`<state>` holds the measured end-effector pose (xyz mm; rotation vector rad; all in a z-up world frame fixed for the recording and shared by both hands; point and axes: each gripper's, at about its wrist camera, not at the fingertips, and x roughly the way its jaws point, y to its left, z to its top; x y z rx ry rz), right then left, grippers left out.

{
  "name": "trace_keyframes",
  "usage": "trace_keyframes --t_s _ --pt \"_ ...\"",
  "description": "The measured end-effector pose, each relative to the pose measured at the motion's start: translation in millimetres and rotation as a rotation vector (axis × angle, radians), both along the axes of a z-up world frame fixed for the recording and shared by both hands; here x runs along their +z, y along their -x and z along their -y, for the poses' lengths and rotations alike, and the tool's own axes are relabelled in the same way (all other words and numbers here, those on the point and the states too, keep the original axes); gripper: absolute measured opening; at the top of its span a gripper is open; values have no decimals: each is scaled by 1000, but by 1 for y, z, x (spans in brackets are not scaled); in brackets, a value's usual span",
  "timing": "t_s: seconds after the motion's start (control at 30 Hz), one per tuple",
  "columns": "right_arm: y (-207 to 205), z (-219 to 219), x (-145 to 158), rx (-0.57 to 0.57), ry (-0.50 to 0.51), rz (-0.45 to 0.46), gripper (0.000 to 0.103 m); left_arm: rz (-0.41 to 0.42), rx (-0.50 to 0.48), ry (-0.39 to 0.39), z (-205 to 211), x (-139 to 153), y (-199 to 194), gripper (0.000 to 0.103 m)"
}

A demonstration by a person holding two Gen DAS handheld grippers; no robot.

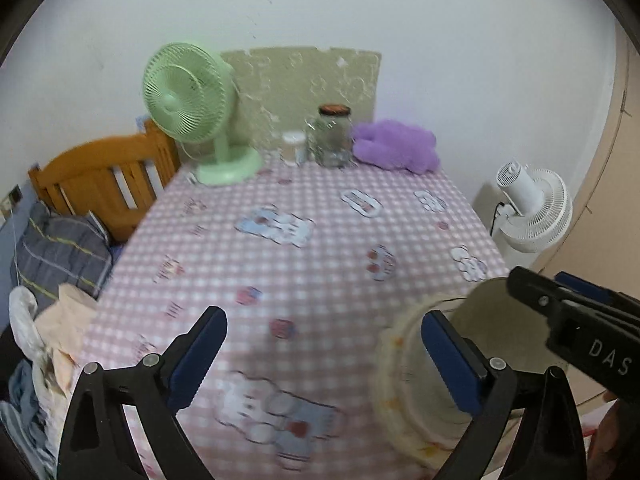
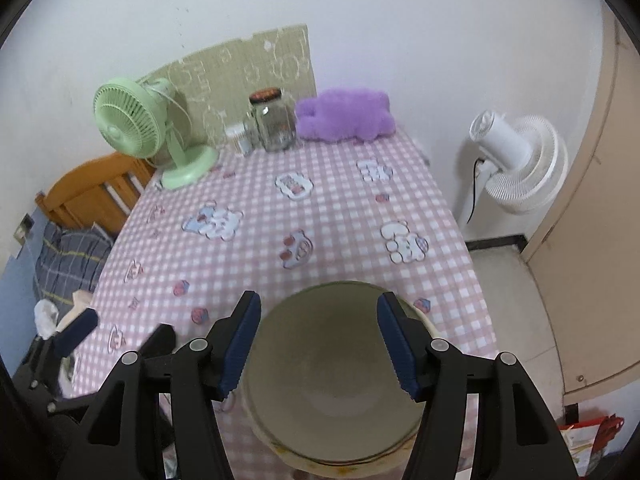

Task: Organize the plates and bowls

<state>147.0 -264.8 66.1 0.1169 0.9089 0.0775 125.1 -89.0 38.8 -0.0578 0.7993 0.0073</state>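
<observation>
Both wrist views look steeply down and forward over the tabletop (image 1: 320,216) toward the far wall. Left wrist sits left of the bowl (image 1: 472,360), catching its side at close range. Right wrist looks straight into it. Shared: green fan (image 2: 132,120), jar (image 2: 272,120), white fan (image 1: 532,208).

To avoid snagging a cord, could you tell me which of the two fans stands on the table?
The green fan stands on the table's far left corner; the white fan stands on the floor beyond the table's right edge.
</observation>
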Motion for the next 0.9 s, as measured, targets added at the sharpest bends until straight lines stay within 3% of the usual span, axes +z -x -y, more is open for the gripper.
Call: trace_keyframes --t_s 0.3,0.47,0.9 --pt "37 -55 0 11 59 139 67 107 0 -51 -53 -1 37 99" --pt "62 -72 -5 25 55 206 83 135 58 -39 -70 -9 65 101" --pt "137 -82 -48 40 72 228 85 137 75 -28 -75 -49 133 103"
